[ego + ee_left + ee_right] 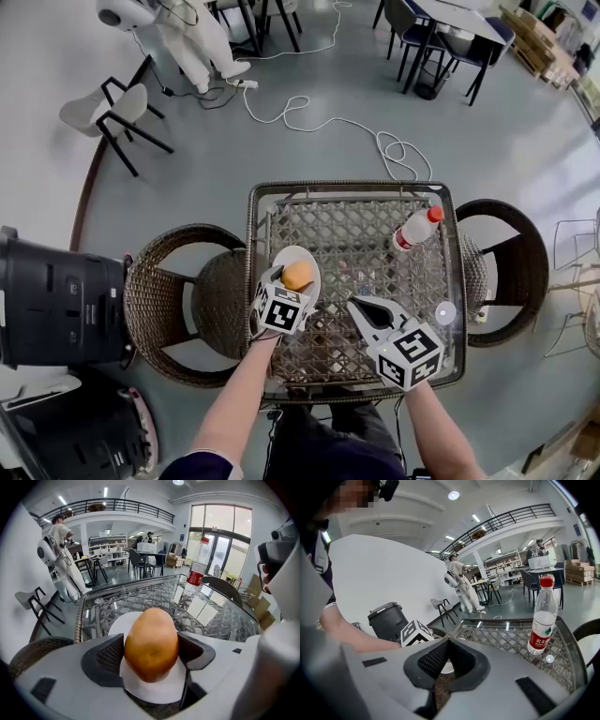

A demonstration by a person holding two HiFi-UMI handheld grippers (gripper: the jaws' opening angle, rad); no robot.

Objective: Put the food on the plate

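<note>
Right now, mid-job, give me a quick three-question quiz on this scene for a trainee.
1. Fill in: under the food is a white ____.
2. What is between the pads of the left gripper? A) the food B) the bottle C) nothing
3. True or false: the right gripper holds the bottle.

Key: 1 plate. 2 A. 3 false: the right gripper is shut and empty, and the bottle stands apart from it.
</note>
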